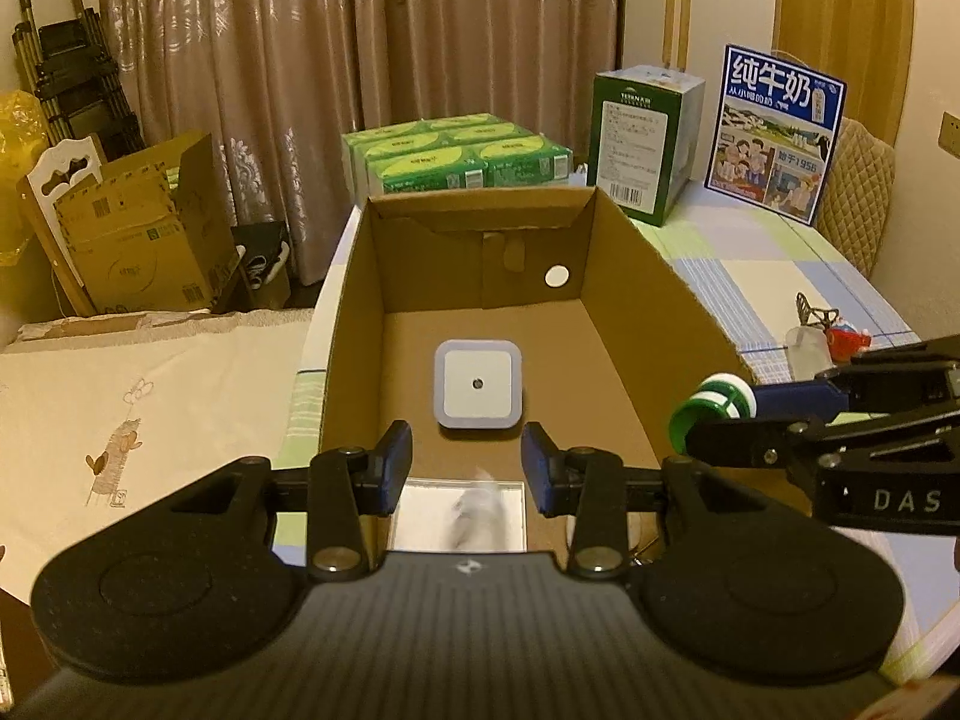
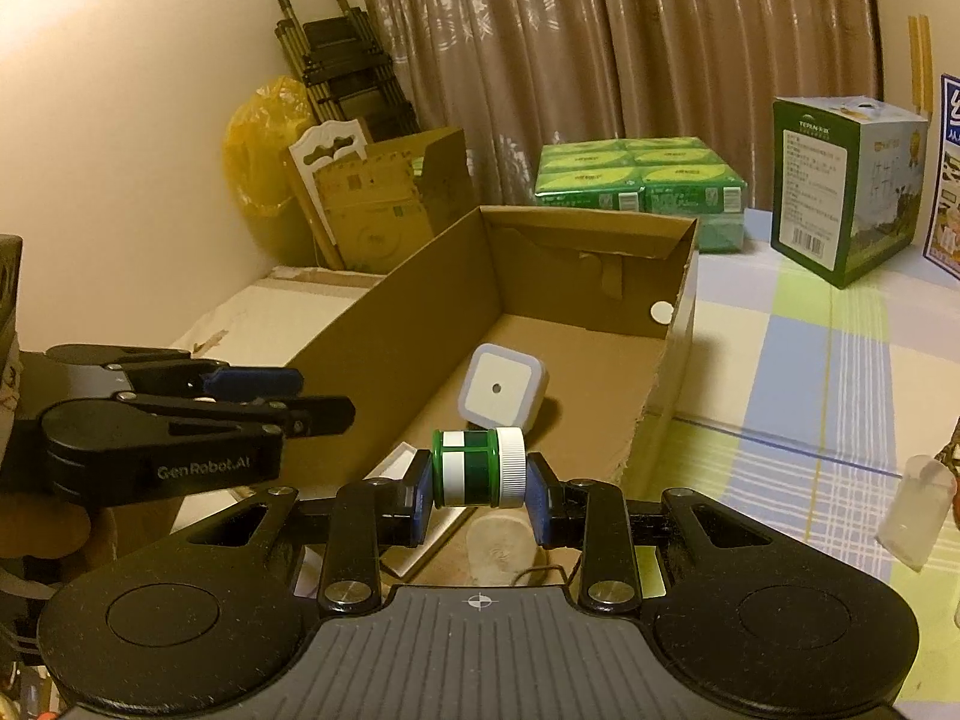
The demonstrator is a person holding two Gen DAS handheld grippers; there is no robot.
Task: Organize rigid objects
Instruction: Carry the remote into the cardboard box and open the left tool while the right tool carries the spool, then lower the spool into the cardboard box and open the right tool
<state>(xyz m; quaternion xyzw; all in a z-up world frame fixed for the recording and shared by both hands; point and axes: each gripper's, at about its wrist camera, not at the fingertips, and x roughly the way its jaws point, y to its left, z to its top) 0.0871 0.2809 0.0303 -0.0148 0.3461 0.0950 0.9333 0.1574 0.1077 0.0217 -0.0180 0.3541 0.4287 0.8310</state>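
The right gripper (image 2: 479,495) was clamped on the green jar (image 2: 477,468), which lay sideways between the blue pads with its white cap toward the right finger, just above the near end of the cardboard box (image 1: 648,276). The left gripper (image 1: 467,468) hung over that same near end, jaws spread with nothing between them. Inside the box, the square white night light (image 1: 477,383) sat flat on the floor near the middle. A clear plastic bottle (image 2: 915,510) lay outside the box, on the checked tablecloth (image 2: 798,372) to its right.
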